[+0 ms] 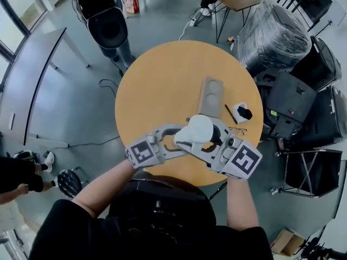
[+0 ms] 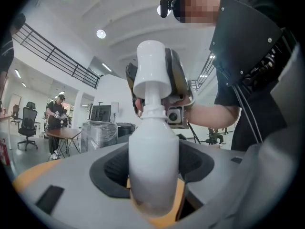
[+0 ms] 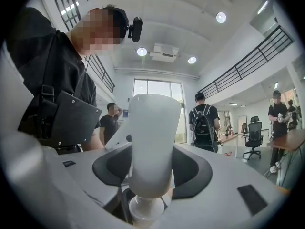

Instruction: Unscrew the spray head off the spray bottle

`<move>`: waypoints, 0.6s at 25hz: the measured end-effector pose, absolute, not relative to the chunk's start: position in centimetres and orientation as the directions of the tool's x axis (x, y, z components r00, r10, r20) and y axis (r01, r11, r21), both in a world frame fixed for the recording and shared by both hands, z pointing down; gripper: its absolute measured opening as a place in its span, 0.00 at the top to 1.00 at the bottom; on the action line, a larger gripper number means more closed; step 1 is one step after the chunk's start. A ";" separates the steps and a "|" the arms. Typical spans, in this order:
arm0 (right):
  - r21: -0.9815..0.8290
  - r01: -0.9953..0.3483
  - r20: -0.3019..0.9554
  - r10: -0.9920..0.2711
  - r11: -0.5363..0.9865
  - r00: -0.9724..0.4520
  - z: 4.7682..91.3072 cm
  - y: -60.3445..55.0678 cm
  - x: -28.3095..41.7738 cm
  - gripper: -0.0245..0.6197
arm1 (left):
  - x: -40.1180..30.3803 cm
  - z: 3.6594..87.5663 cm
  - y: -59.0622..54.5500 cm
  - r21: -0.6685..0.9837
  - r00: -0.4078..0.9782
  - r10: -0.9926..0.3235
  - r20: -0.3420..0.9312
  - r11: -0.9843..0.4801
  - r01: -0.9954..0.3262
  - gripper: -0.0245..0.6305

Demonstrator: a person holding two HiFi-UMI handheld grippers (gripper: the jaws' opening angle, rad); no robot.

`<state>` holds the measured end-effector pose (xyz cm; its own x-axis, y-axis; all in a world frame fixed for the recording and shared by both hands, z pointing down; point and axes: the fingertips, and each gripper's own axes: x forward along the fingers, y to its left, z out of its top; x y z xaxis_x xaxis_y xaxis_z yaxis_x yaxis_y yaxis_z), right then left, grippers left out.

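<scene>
In the head view a white spray bottle (image 1: 199,129) is held up over the near edge of the round table, between both grippers. My left gripper (image 1: 181,140) comes in from the left and is shut on the bottle's body (image 2: 152,161). My right gripper (image 1: 212,141) comes from the right, its jaws closed around the white spray head (image 3: 152,137). The left gripper view shows the spray head (image 2: 152,70) at the top of the narrow neck, with the right gripper (image 2: 177,93) behind it. In the right gripper view the neck (image 3: 144,207) shows below the head.
On the yellow round table (image 1: 157,85) lie a grey tray (image 1: 210,93), a thin dark stick (image 1: 230,114) and a black object on a white card (image 1: 242,112). Black cases and a plastic-wrapped bundle (image 1: 271,37) stand to the right. A person (image 1: 108,20) stands beyond the table.
</scene>
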<state>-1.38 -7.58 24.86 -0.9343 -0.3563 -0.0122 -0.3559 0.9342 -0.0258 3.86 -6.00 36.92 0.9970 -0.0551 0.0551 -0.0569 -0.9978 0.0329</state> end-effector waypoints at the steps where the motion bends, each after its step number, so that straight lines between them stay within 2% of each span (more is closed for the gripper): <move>1: -0.027 -0.361 -0.017 -0.362 0.932 -0.932 24.3 -7.5 -1.3 0.57 | 3.8 37.2 -5.9 0.036 0.996 -0.058 0.061 -0.998 -0.060 0.50; 9: 0.031 -0.408 -0.122 -0.402 0.912 -0.907 19.7 -7.7 0.9 0.57 | 3.6 37.6 -6.7 0.037 0.991 -0.118 0.064 -0.992 -0.120 0.50; 15: 0.029 -0.445 -0.108 -0.440 0.895 -0.892 19.5 -8.1 1.8 0.57 | 3.2 38.5 -6.8 0.017 0.988 -0.132 0.075 -0.991 -0.134 0.50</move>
<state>1.79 -8.08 19.45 -0.8917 -0.4397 -0.1076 -0.4449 0.8951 0.0293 3.15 -6.84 38.48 0.9884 -0.1321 0.0748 -0.1337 -0.9909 0.0168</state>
